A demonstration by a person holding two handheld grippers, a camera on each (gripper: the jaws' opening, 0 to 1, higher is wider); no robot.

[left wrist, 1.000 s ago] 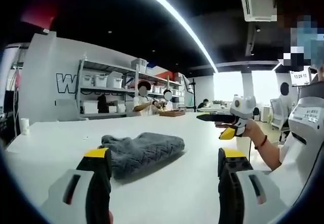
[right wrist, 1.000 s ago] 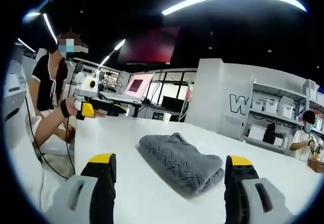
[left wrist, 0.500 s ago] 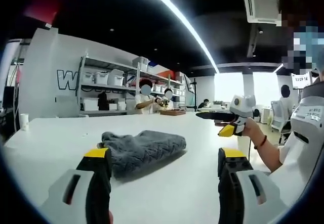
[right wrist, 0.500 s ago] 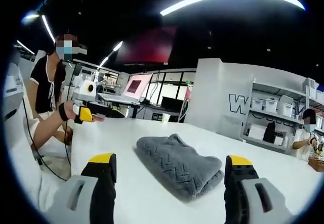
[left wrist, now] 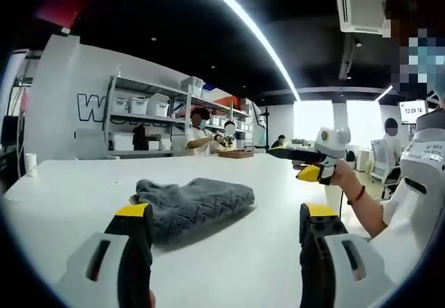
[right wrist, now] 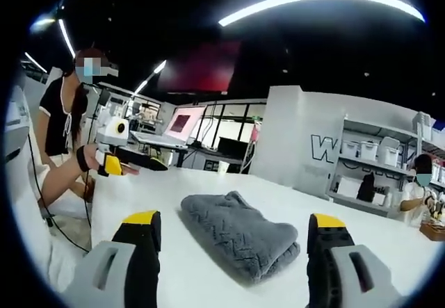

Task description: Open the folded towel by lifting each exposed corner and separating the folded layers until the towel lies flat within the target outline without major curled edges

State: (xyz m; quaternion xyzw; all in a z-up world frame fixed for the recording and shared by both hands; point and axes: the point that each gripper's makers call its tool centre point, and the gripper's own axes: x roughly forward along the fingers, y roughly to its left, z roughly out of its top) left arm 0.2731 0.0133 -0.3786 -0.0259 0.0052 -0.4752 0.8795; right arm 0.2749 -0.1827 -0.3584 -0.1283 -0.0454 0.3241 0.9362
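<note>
Both cameras have sunk a little since a second ago, so the towel sits slightly higher against the room behind it; the towel itself has not shifted. The left claw (left wrist: 221,217) has its jaws wide apart and holds nothing, hanging low over the white desk (left wrist: 229,266) with the grey towel (left wrist: 192,204) just ahead, nearer its left jaw. The right claw (right wrist: 231,224) is likewise spread and empty, the towel (right wrist: 238,235) lying between its jaws a short way in front. The towel is a folded bundle, layers stacked, no corner lifted yet; I see no target outline on the desk. Each claw faces the bundle from an opposite side, likely so each can take a corner and draw the folds apart. Shelves with bins (left wrist: 146,110) stand behind, with people working there
</note>
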